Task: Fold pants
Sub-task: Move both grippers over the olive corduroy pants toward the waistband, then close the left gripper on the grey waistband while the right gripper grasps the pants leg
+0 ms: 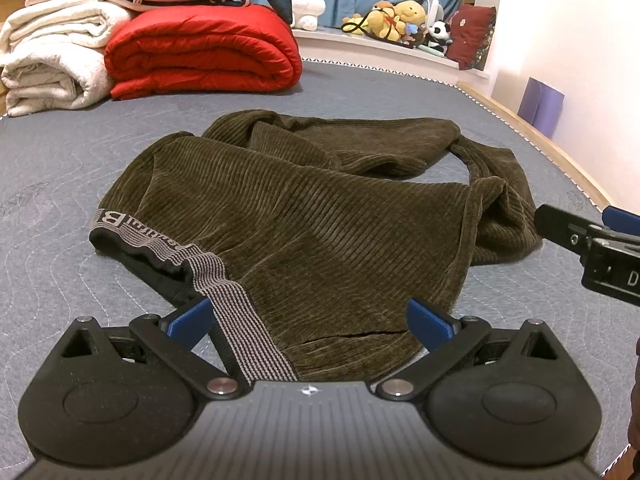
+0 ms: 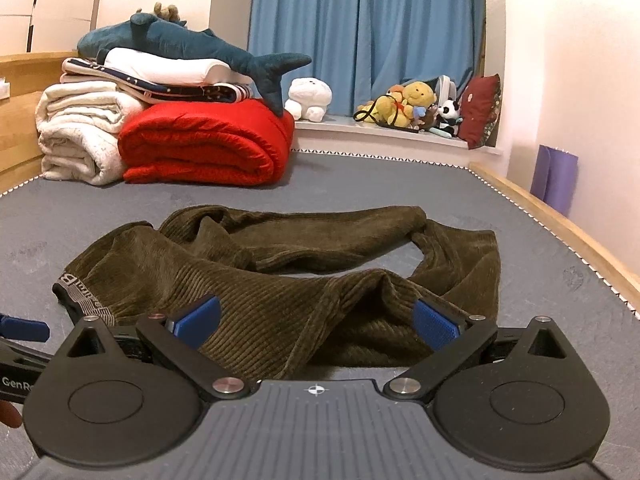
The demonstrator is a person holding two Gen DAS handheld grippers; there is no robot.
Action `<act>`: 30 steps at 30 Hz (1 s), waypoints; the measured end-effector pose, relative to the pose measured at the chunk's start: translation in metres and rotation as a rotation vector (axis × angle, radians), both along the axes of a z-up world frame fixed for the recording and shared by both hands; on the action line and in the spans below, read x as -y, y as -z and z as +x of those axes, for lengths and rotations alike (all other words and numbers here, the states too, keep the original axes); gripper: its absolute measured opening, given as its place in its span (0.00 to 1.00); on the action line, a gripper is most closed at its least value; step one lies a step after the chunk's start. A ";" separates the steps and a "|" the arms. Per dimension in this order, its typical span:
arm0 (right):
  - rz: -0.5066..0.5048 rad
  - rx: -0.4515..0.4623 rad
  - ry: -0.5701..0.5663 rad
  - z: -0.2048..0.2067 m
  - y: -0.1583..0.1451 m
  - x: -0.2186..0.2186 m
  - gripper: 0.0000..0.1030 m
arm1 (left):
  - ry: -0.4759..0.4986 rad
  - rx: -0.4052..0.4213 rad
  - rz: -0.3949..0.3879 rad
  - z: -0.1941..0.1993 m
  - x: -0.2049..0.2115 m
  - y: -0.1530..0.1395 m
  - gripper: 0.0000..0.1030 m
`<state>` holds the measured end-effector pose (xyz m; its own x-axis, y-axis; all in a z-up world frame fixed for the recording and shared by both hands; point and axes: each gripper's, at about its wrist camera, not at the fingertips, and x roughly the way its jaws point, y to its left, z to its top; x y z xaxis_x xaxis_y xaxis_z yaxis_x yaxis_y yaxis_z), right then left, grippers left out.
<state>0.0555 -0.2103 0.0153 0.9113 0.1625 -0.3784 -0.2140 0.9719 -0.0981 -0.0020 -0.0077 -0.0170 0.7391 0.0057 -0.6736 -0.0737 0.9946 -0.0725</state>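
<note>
Corduroy pants [image 1: 304, 216] lie crumpled between both grippers' wide-open fingers [image 1: 188, 322], gripped by neither.

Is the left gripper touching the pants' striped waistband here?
Cannot tell. In the left wrist view the left gripper is open and the waistband runs between its fingers, overlapping the left blue pad, but real contact isn't plainly shown.

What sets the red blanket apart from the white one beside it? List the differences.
The red blanket is smooth and puffy; the white blanket looks rough and fleecy. The red blanket carries folded bedding and a shark tail; the white blanket has bedding lapping only its edge. Both are folded on the mattress, touching.
</note>
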 end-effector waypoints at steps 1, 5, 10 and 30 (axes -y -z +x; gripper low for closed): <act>-0.004 -0.002 0.002 0.001 0.002 -0.001 0.99 | 0.000 0.000 -0.001 0.000 0.000 0.000 1.00; -0.005 -0.021 0.012 0.007 0.004 0.001 0.99 | 0.002 0.002 0.001 -0.001 0.001 0.002 1.00; -0.008 -0.034 0.021 0.011 0.008 0.003 0.99 | 0.002 0.003 0.001 -0.001 0.002 0.002 1.00; 0.041 -0.030 0.048 0.027 0.013 0.010 0.94 | 0.157 -0.004 -0.043 0.004 0.006 -0.028 0.27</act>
<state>0.0821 -0.2208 0.0028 0.9068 0.1348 -0.3993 -0.1692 0.9842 -0.0520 0.0021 -0.0135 0.0107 0.7261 -0.1389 -0.6735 0.0826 0.9899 -0.1151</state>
